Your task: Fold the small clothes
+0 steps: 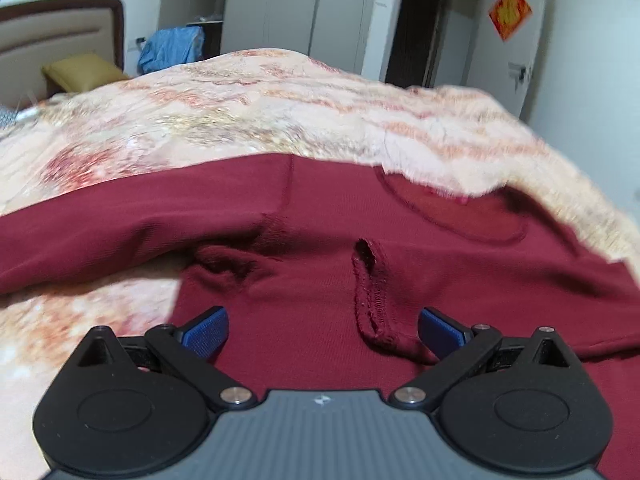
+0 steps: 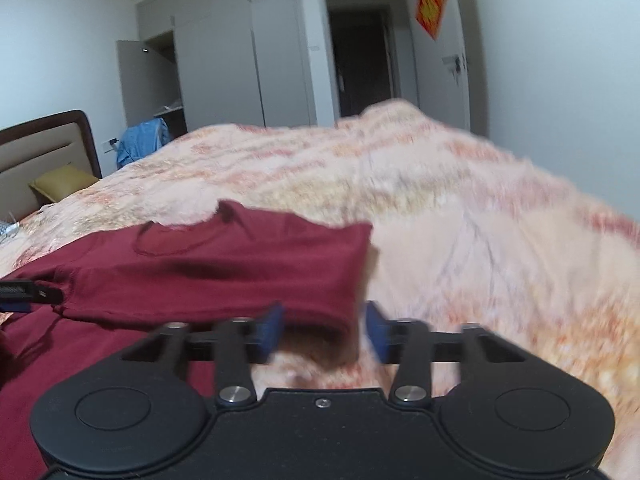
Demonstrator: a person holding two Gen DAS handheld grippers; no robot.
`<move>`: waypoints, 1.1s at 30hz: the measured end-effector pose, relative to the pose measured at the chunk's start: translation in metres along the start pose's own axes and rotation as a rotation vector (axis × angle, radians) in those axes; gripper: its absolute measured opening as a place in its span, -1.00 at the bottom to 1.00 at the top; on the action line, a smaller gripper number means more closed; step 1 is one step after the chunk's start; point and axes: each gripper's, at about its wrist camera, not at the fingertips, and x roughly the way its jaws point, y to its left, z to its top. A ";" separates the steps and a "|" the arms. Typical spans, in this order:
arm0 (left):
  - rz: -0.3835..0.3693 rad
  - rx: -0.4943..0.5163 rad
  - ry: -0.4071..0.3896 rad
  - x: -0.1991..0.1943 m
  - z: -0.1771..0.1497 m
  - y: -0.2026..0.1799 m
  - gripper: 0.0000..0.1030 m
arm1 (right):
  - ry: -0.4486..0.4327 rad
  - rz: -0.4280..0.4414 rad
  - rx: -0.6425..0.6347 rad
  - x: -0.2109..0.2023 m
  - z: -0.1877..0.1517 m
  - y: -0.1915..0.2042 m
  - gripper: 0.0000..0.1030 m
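A dark red garment (image 1: 320, 216) is lying spread out and wrinkled on the bed. One sleeve is lying folded across its body, and a small hemmed edge is sticking up.

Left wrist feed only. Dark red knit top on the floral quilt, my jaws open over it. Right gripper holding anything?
Observer: No. The right gripper is open, and the folded sleeve end of the dark red knit top sits between its blue pads, unpinched.
Operator: Where does that sleeve stop?
Observer: Its end edge lies on the floral quilt.
Operator: My gripper visible there?
Observer: Only what looks like one finger of the left gripper, at the frame's left edge.
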 end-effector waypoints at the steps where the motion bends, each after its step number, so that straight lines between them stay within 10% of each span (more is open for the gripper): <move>1: -0.010 -0.025 0.001 -0.009 0.001 0.007 1.00 | -0.010 0.018 -0.005 -0.004 0.002 0.004 0.30; 8: 0.082 -0.174 -0.038 -0.073 0.002 0.096 1.00 | -0.013 0.238 -0.005 -0.013 0.003 0.048 0.97; 13: 0.297 -0.316 -0.058 -0.094 -0.012 0.187 1.00 | 0.021 0.352 -0.026 -0.012 -0.004 0.087 0.99; 20: 0.400 -0.545 -0.184 -0.101 -0.016 0.263 0.99 | 0.065 0.403 -0.073 -0.005 -0.020 0.125 0.99; 24: 0.509 -0.597 -0.234 -0.094 -0.012 0.275 0.35 | 0.090 0.411 -0.072 -0.002 -0.026 0.129 0.99; 26: 0.567 -0.607 -0.231 -0.087 -0.007 0.279 -0.51 | 0.099 0.414 -0.072 0.001 -0.028 0.128 0.99; 28: 0.598 -0.617 -0.232 -0.085 -0.003 0.284 -0.85 | 0.099 0.415 -0.068 0.002 -0.028 0.126 0.99; 33: 0.572 -0.549 -0.347 -0.105 0.016 0.278 -0.92 | 0.078 0.418 -0.052 0.000 -0.026 0.117 0.99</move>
